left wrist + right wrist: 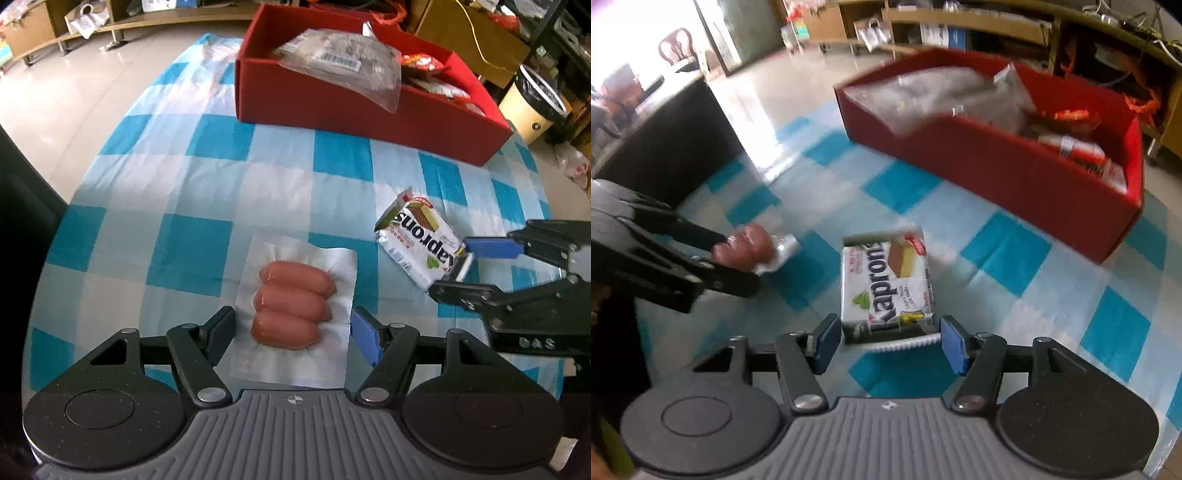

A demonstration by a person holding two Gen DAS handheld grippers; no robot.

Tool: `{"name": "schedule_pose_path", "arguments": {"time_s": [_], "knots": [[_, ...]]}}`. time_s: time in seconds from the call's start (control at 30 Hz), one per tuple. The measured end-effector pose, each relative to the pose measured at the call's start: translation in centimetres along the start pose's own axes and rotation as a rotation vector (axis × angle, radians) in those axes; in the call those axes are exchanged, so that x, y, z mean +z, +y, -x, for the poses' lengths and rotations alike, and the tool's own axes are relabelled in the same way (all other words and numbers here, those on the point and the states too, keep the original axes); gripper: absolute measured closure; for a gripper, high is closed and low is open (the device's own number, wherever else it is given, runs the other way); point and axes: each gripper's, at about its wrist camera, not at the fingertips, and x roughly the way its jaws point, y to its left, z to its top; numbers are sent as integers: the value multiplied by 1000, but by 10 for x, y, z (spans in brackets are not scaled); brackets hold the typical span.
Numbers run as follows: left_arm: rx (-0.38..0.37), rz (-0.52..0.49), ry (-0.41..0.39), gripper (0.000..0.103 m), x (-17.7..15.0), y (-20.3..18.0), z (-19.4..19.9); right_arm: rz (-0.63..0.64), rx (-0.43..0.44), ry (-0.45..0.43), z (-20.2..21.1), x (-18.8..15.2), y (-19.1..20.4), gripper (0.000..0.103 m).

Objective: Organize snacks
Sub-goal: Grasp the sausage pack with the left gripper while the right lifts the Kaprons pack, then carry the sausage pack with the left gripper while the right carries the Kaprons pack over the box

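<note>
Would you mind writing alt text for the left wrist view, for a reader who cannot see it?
The open left gripper straddles a sealed sausage pack lying on a blue-and-white checked tablecloth. To its right, the right gripper reaches the near end of a wafer packet. Beyond stands a red box already holding bagged snacks.

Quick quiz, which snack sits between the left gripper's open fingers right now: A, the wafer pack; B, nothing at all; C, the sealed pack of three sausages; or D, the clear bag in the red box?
C: in the left wrist view the sausage pack lies on the checked cloth between the spread fingers of the left gripper, while the wafer pack lies off by the right gripper.
</note>
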Motion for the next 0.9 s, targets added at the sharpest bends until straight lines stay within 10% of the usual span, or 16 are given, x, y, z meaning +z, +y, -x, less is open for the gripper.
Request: {"name": "schedule_pose_path", "arguments": {"time_s": [0.27,0.43,0.9], "knots": [[19,-7,22,29,2,-4,-10,17,-41,-12,-23,19,3,24],[22,-13,22,29,7,-9,-11,115,-82,-26,-23,14,19,46],[-29,35,-127,29,53,-28,15,-88,-24,-202,31,36,-25,47]]}}
